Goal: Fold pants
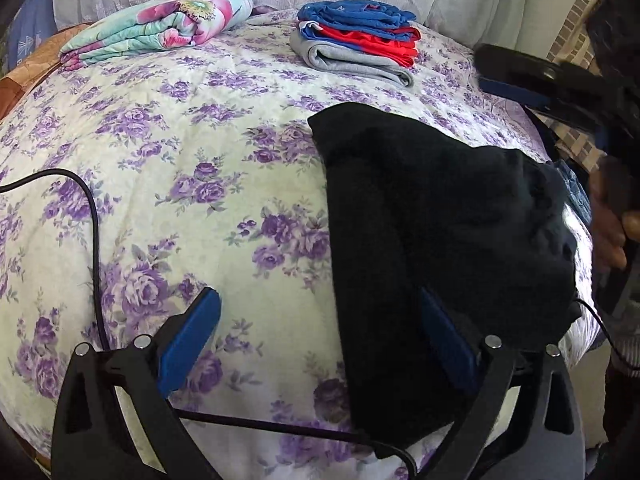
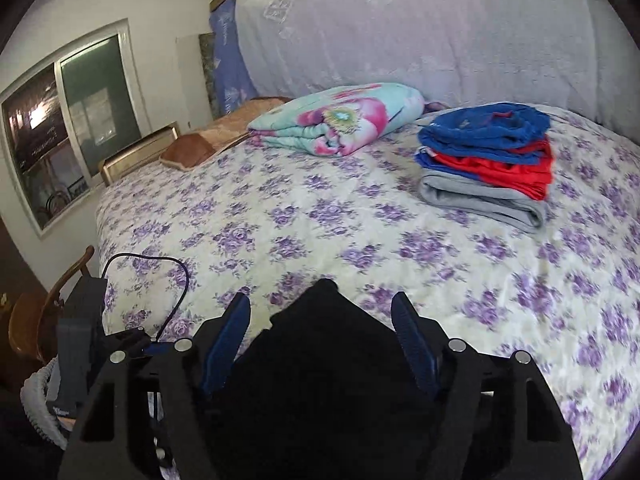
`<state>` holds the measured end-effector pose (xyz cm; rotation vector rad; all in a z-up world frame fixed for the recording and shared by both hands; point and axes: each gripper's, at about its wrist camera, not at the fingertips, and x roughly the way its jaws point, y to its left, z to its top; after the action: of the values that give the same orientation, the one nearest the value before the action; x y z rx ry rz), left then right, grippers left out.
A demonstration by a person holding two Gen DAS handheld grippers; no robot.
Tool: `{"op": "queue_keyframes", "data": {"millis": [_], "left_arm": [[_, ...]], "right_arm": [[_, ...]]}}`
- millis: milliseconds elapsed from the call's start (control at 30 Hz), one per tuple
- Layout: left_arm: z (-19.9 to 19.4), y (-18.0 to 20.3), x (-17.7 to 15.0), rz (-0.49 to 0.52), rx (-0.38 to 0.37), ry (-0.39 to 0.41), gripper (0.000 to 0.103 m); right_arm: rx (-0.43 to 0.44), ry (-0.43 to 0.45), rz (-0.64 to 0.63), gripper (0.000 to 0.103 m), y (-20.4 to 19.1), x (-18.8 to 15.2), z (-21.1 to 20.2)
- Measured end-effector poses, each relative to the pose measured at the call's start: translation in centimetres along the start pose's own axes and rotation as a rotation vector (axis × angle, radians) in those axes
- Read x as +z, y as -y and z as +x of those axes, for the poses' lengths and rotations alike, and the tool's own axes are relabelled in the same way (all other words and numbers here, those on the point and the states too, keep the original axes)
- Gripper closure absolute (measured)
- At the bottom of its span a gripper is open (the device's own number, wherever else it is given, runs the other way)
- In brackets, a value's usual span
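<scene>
While the left gripper (image 1: 320, 328) hangs low over the floral bedspread (image 1: 168, 184), its blue fingers (image 1: 192, 340) stand spread wide and pinch nothing, though the right-hand finger lies against the near edge of the black pants (image 1: 420, 220). A black cable (image 1: 90, 216) loops across the bedspread at about 9 o'clock in the left wrist view. Farther back, at 11 o'clock, a folded floral quilt (image 1: 168, 26) rests near the headboard, and at 1 o'clock sits a stack of folded clothes (image 1: 356, 40), blue on red on grey. The pants lie bunched on the bedspread's right part, at 3 to 5 o'clock. At the right edge, the right gripper (image 2: 320, 336) is released too: in its own view the fingers (image 2: 228, 340) flank a peak of the black cloth without closing on it.
</scene>
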<state>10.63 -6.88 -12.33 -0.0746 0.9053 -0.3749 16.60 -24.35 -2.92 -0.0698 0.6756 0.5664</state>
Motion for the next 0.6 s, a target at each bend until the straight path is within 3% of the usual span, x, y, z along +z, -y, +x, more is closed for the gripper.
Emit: {"op": "queue_keyframes", "data": {"millis": [67,100,200,333,500,600], "left_arm": [[0.0,0.2,-0.3,0.012,-0.025,-0.001,0.010],[-0.1,0.3,-0.5,0.018,-0.041,0.006,0.020],[0.0,0.5,-0.6,0.018,-0.108,0.005,0.037],[0.0,0.4,-0.8,0.020,-0.167,0.005,0.051],[-0.3,0.6,-1.1,0.021,-0.238,-0.013,0.077],[-0.5,0.7,-1.7,0.036,-0.237,-0.023,0.078]], "right_arm": [[0.018,-0.065,-0.015,0.040,-0.7,0.9,2.9],[0.018,-0.101,-0.025,0.045,-1.0,1.1,4.5],[-0.016,-0.198,-0.051,0.054,-1.1,1.1,8.2],[-0.061,-0.269,-0.082,0.085,-0.4,0.5,10.8],[-0.071,-0.218,-0.122,0.093,-0.5,0.8,10.0],[-0.066,-0.233,-0.072,0.093,1.1,1.1,10.9]]}}
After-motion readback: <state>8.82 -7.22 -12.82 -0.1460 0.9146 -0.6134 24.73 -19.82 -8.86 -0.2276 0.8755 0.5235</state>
